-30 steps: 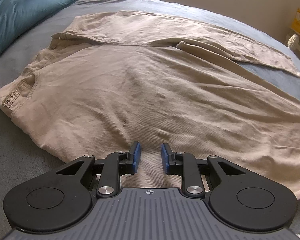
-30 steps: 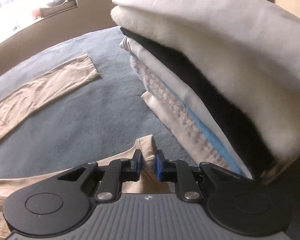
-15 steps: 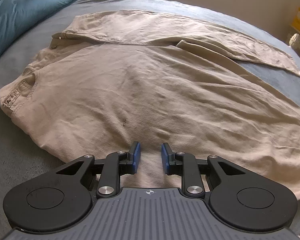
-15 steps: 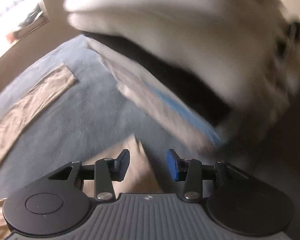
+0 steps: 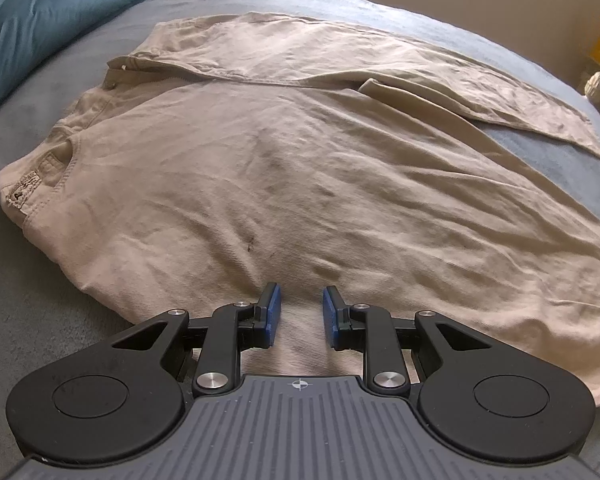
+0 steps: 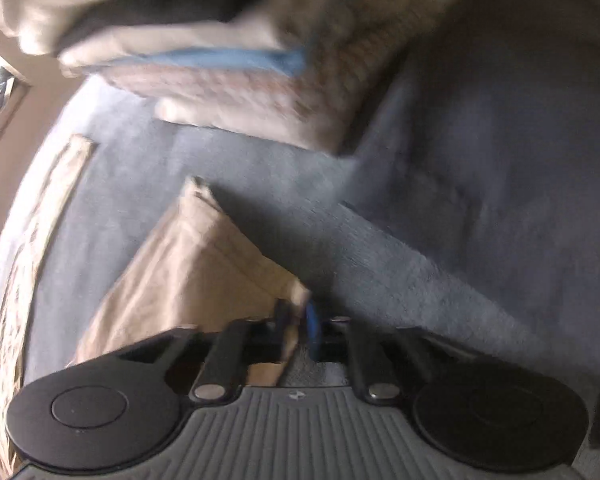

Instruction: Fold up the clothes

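Two tools work a beige shirt spread on a bed. Nearest in the left wrist view, the left tool sits low over the shirt's near edge with its blue pads parted; cloth runs under and between them, but no pinch shows, so it reads as released, and it has kept its place over the last second. Beyond it the shirt body lies flat though creased, collar to the left, one sleeve laid across the far side with its cuff on the bare blue cover. A teal pillow lies farthest off, at upper left.

In the right wrist view, which is blurred by motion, the right tool is clenched on a corner of the shirt's hem. Its jaws have just been closing: a second ago they gripped the hem, half a second ago they stood apart with cloth below them, and now a thin fold of beige cloth sits between the pads. Meanwhile the view has rolled, so the stack of folded laundry has swung from the right side to the top.

This regrasp probably sets a firmer hold on the corner. The next fold of the body could follow, though the left tool has yet to close.
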{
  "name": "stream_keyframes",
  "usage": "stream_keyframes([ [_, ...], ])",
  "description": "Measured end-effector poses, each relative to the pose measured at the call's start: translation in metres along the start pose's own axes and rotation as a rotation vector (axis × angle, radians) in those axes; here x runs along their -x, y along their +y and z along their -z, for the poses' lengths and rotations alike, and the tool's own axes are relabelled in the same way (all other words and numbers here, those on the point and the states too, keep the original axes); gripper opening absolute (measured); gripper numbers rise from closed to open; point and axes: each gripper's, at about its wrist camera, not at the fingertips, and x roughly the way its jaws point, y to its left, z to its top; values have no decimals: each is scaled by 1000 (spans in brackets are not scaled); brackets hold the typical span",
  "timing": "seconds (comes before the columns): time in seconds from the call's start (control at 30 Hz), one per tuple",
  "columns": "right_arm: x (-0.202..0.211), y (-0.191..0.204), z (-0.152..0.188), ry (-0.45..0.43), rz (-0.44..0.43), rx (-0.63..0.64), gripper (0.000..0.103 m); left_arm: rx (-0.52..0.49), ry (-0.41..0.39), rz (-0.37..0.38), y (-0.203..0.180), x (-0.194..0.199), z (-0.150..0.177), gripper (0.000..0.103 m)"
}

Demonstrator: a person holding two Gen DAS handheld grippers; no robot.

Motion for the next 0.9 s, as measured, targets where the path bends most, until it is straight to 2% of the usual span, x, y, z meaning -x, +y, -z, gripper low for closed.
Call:
stream_keyframes([
  [0.17,30,3,14,-62,86,66,6,12,6,20,5,0,-1,23],
  [0.23,18,-2,17,-28,146,58,6,7,9,18,3,0,-1,23],
  [0.33,7,-7,19,-24,163,-19,9,-6,16,22,4,0,-3,23],
  [0.37,6,-7,20,-27,174,-36,13,-4,16,26,5,0,-2,24],
  [0.4,11,-3,21,-47,202,-32,21,-2,16,30,6,0,-2,24],
  [0.47,26,8,26,-116,287,4,25,0,13,30,6,1,-1,24],
  [0.5,35,14,29,-152,303,38,25,2,12,28,5,1,-1,24],
  [0.57,55,29,37,-207,248,152,25,4,8,29,5,2,0,24],
  [0.63,58,61,45,-175,118,292,25,5,4,33,6,2,1,24],
  [0.83,32,201,119,101,-305,745,25,-2,0,40,8,4,3,25],
  [0.9,18,251,151,202,-409,877,25,-4,-3,45,9,4,4,25],
])
